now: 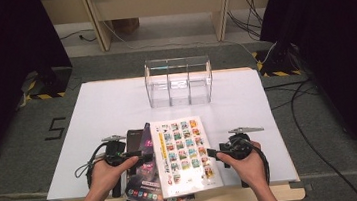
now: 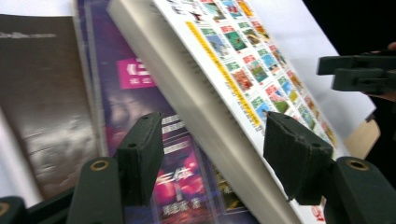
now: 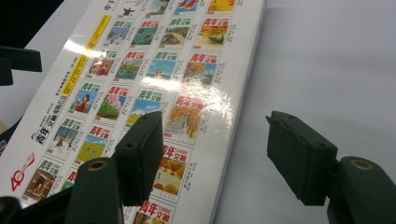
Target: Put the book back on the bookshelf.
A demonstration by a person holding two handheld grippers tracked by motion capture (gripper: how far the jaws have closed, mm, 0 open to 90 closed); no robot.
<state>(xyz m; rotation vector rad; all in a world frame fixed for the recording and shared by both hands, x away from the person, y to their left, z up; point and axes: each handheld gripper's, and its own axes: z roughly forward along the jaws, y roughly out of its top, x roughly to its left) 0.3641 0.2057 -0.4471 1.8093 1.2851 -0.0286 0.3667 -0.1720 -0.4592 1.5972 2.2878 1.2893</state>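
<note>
A thick white book point(image 1: 184, 152) with a grid of small colour pictures on its cover lies on top of a purple magazine point(image 1: 142, 182) and a dark booklet point(image 1: 134, 137) at the table's front centre. My left gripper point(image 1: 145, 159) is at the book's left edge. In the left gripper view its jaws point(image 2: 212, 158) stand open around the book's page edge point(image 2: 201, 107), pads not pressing. My right gripper point(image 1: 211, 153) is at the book's right edge. Its jaws point(image 3: 215, 156) are open and straddle that edge of the cover point(image 3: 154, 70).
A clear acrylic holder point(image 1: 178, 80) with three compartments stands at the back centre of the white table board point(image 1: 102, 108). The stack overhangs the board's front edge. Cables trail on the floor at the right, beside dark curtains.
</note>
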